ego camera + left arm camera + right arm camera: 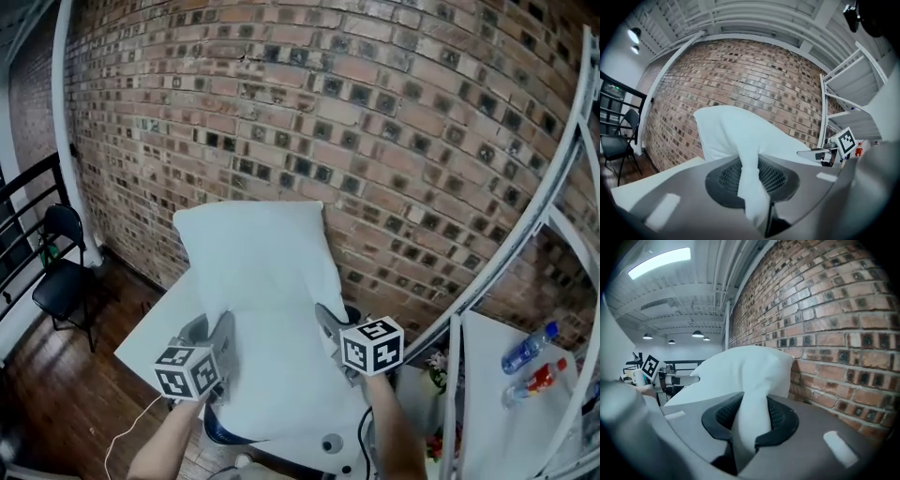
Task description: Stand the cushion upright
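Both claws are biting fabric! The left gripper pinches a fold at one side edge, and the right gripper clamps the opposite edge. The white cushion rises up and ahead from the jaws, long axis nearly vertical, top leaning toward the brick wall. Both hands are equally near.

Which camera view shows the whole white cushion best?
The head view: the cushion shows nearly whole, before the brick wall. Both gripper views show only a pinched fold and the cushion's upper part.
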A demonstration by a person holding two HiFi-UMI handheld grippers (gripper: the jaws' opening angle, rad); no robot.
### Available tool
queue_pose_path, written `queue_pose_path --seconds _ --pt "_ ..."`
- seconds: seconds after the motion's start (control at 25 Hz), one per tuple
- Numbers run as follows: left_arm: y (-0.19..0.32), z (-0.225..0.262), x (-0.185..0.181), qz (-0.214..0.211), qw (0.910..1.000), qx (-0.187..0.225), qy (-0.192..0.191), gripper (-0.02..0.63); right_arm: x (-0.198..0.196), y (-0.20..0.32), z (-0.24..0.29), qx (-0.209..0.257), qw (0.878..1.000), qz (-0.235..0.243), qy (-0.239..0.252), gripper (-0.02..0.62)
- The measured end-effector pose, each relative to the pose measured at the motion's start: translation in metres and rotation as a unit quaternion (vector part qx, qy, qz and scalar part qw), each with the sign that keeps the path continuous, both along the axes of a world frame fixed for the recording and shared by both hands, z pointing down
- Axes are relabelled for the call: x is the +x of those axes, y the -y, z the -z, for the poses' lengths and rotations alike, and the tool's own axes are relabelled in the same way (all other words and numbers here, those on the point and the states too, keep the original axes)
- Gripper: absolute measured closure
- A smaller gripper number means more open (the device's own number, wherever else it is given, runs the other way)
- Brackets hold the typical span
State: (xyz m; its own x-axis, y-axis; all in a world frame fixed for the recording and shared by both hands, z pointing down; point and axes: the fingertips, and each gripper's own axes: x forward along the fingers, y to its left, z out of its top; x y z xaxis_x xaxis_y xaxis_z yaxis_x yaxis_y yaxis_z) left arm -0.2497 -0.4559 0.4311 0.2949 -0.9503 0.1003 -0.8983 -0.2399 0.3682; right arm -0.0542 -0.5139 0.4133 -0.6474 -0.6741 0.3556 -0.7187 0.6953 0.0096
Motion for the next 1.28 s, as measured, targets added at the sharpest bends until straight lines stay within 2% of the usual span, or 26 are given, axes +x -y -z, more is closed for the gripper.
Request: queue_pose_path --seconds 0.2,0.36,0.64,1.0,1.28 --pt "0.013 0.023 0.009 -0.02 0.9976 0.058 0.032 0.541 0.016 -0.016 0.027 0.093 0.993 -0.074 0.02 0.515" --pt "0.031 0.04 0.019 -0.043 0.9932 0.097 0.049 0.541 0.027 -0.017 0.043 0.142 0.983 -0.113 0.027 0.515" --pt "0.062 0.058 0.038 -0.087 0.9808 0.167 0.05 0.54 0.046 -0.018 0.064 0.231 0.957 -0.176 0.029 0.515" --pt "0.113 0.07 0.063 -0.122 0.9657 0.215 0.078 0.534 0.068 0.003 0.062 0.278 0.927 -0.246 0.047 0.515" --pt "0.15 0.067 0.069 -0.115 0.9569 0.24 0.116 0.535 0.069 0.029 0.052 0.311 0.91 -0.273 0.03 0.52"
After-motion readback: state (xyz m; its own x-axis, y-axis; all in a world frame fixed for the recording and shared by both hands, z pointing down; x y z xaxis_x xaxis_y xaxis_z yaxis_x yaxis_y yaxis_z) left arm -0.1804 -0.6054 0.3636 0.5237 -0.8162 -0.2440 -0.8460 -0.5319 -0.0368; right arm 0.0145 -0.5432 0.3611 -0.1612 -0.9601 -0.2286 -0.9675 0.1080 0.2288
